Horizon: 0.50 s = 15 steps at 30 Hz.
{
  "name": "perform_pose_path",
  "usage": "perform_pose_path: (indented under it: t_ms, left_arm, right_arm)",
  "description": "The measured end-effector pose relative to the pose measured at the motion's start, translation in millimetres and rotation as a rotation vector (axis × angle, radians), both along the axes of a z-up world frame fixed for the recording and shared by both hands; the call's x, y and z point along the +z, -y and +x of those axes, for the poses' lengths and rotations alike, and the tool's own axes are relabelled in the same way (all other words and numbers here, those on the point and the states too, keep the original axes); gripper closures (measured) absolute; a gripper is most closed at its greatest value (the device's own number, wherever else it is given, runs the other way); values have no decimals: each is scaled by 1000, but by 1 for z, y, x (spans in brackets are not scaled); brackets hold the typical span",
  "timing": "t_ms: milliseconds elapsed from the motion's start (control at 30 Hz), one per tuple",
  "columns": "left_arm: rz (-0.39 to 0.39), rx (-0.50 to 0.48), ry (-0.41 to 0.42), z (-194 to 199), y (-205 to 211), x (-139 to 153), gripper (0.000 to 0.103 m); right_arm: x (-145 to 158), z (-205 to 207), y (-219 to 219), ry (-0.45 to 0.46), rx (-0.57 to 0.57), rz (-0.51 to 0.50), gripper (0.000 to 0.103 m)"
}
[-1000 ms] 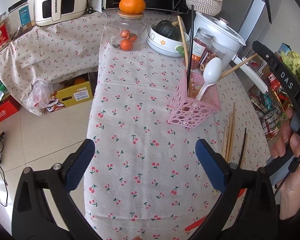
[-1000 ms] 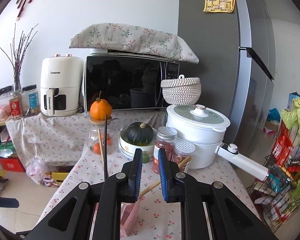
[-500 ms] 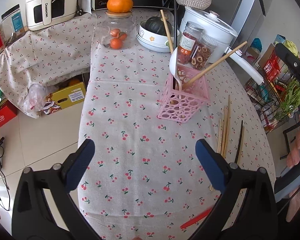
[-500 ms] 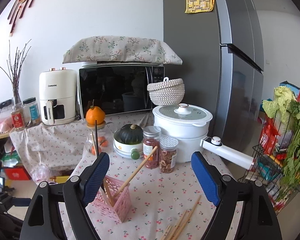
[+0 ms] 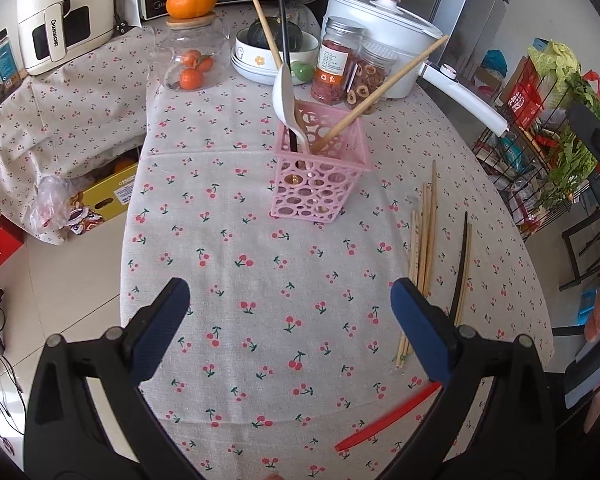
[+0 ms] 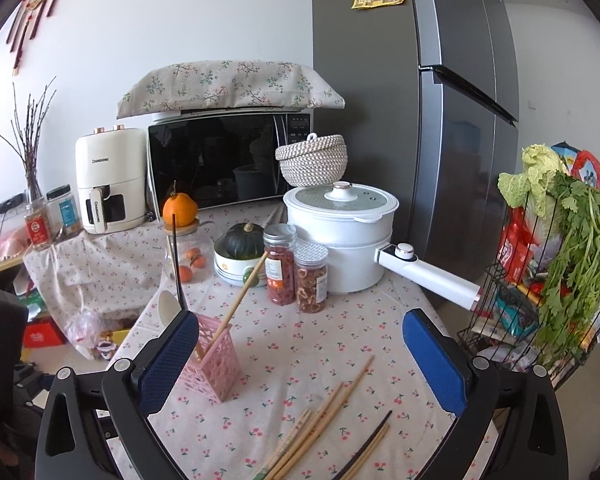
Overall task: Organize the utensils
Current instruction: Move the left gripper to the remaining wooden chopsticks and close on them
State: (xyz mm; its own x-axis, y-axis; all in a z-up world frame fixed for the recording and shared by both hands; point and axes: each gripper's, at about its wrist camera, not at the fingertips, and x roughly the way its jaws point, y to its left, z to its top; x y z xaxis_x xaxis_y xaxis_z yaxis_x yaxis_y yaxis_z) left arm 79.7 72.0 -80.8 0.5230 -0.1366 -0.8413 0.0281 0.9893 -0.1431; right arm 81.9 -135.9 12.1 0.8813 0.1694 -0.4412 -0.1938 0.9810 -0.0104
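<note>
A pink perforated holder point(image 5: 322, 174) point(image 6: 212, 364) stands mid-table. It holds a white spoon point(image 5: 286, 98), two wooden chopsticks and a black chopstick point(image 5: 283, 40). Several wooden chopsticks point(image 5: 422, 248) point(image 6: 320, 420) and a black chopstick point(image 5: 462, 264) point(image 6: 366, 446) lie loose on the cloth right of it. A red utensil point(image 5: 384, 416) lies near the front edge. My left gripper point(image 5: 290, 326) is open and empty, above the cloth in front of the holder. My right gripper point(image 6: 302, 360) is open and empty, above the loose chopsticks.
Behind the holder stand two jars point(image 5: 350, 70), a bowl with a squash point(image 5: 274, 44), a glass jar with oranges point(image 5: 192, 60) and a white pot point(image 5: 380, 36) with a long handle. A wire vegetable rack point(image 6: 548, 280) stands right of the table. The floor drops off left.
My right gripper opened, left a wooden chopstick in the holder, and pulled back and to the right. My left gripper stayed open and shifted its view slightly.
</note>
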Motion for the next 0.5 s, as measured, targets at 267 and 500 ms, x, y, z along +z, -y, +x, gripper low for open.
perform_pose_path:
  t_ms: [267,500]
  left_arm:
    - [-14,-49,-51,0,23,-12,3]
    - [42,-109,-57,-1,51,-19,1]
  right_arm:
    - [-22,-2,23,-114,-2,-29,0]
    - [-41,5,43,-237,-3,-48,0]
